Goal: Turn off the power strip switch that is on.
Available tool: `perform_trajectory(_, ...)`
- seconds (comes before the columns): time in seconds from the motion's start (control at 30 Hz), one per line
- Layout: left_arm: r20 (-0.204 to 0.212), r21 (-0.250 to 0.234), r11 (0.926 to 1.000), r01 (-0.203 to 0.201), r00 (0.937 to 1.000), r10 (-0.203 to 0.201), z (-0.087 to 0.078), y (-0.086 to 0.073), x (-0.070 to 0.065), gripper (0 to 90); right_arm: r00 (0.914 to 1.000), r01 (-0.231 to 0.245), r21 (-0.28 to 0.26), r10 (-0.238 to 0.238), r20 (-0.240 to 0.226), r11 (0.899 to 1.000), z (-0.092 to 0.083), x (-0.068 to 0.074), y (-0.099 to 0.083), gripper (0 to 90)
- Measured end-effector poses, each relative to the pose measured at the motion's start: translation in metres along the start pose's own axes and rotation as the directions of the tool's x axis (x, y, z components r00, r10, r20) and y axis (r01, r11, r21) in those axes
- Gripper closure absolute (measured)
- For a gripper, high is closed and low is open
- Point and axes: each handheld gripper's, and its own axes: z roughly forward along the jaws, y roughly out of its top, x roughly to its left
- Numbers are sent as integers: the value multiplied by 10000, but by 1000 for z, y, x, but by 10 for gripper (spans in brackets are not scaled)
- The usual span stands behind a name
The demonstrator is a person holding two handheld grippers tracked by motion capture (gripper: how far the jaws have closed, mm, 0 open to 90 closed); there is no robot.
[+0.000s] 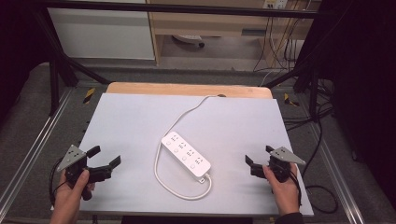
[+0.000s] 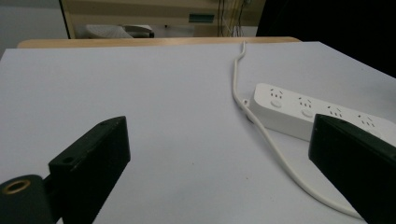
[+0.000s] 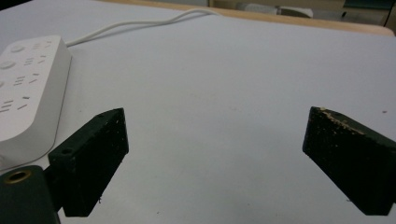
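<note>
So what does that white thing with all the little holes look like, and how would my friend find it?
Start at the big pale grey table and look at its middle, between the two black tongs held at either side. There lies a long white power strip, set slantwise, with rows of socket holes and round buttons on top. A thin white cord loops from its near end and runs off the far edge.

overhead view, two low views, shared power strip (image 1: 186, 154)
</note>
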Motion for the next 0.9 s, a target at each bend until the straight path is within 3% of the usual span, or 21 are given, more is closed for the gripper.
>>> perform_trajectory(0.3,4,28,10000,82,10000,-82,0,0,1,55,9992,-176,410,190,-343,9990,1,4,0,42)
perform_trajectory(0.4,99,44,10000,-66,9999,66,-1,1,-3,56,9990,-170,462,189,-414,9988,2,8,1,41)
perform_trajectory(0.57,293,-66,10000,0,9996,2,1,6,-13,58,9991,166,389,-151,-399,9991,3,12,0,42)
perform_trajectory(0.63,540,-130,9999,73,9985,-66,3,8,-19,108,9994,166,246,-159,-294,9996,3,14,-1,44)
perform_trajectory(0.83,1073,4,9999,-143,9941,141,14,18,-40,107,9997,-88,375,97,-239,9993,2,14,-2,41)
perform_trajectory(0.9,1437,-25,9995,330,9891,-323,19,24,-47,97,9996,-104,451,115,-256,9989,2,15,-4,41)
